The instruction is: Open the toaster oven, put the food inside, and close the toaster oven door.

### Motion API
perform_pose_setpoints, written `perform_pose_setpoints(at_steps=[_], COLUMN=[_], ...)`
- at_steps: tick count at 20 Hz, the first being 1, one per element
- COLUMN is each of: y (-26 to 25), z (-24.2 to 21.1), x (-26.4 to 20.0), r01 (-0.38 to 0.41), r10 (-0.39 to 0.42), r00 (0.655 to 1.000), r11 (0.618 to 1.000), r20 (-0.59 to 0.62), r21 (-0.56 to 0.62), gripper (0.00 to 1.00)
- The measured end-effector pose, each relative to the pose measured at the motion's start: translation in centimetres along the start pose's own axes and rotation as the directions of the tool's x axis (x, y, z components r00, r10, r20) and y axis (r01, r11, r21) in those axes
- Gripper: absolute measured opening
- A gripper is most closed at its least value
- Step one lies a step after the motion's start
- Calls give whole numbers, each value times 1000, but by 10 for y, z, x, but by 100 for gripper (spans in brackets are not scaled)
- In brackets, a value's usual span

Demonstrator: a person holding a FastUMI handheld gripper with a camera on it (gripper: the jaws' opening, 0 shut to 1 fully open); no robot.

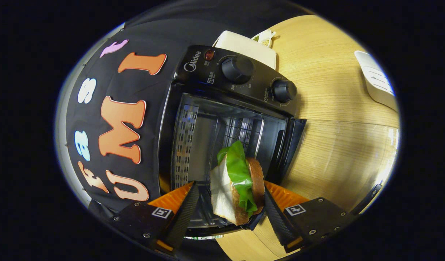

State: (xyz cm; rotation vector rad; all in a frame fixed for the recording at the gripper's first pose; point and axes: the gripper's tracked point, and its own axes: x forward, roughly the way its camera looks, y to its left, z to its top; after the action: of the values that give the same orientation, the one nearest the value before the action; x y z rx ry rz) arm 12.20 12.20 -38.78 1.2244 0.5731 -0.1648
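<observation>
In the gripper view, your gripper (227,214) is rolled onto its side, so the toaster oven (222,119) appears turned with its control panel uppermost. The sandwich (237,188) stands between the two fingers: pale bread on one side, a brown crust on the other, and a green lettuce leaf (238,168) sticking out past the bread toward the oven. One finger lies against the crust side. On the bread side a narrow gap seems to show between finger and sandwich, so you cannot tell from here whether both fingers press on it.

The oven door (343,156) is swung fully open, its glass pane lying over the wooden worktop (327,76), whose grain shows through it. The sandwich is at the mouth of the cavity, just ahead of the fingers, with the perforated metal wall (184,145) and wire rack (240,130) beyond it.

On the panel you see two black knobs (237,69) and a small red lamp (209,54). Behind the oven, toward the worktop's far edge, sits a cream box (244,45). Well apart from the oven lies a white device (376,79).
</observation>
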Motion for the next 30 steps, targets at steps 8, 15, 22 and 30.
perform_pose_setpoints(at_steps=[8, 15, 22, 30], y=[-14, -6, -68, -123], z=[-5, -33, -35, -37], x=[-38, -141, -183, -192], r01=[11, -79, 54, 74], r10=[-14, 9, -213, -383], r00=[999, 990, 975, 924], r11=[997, 868, 510, 225], r20=[-33, -144, -66, -18], r21=[-73, -491, -858, -972], gripper=[98, 98, 98, 99])
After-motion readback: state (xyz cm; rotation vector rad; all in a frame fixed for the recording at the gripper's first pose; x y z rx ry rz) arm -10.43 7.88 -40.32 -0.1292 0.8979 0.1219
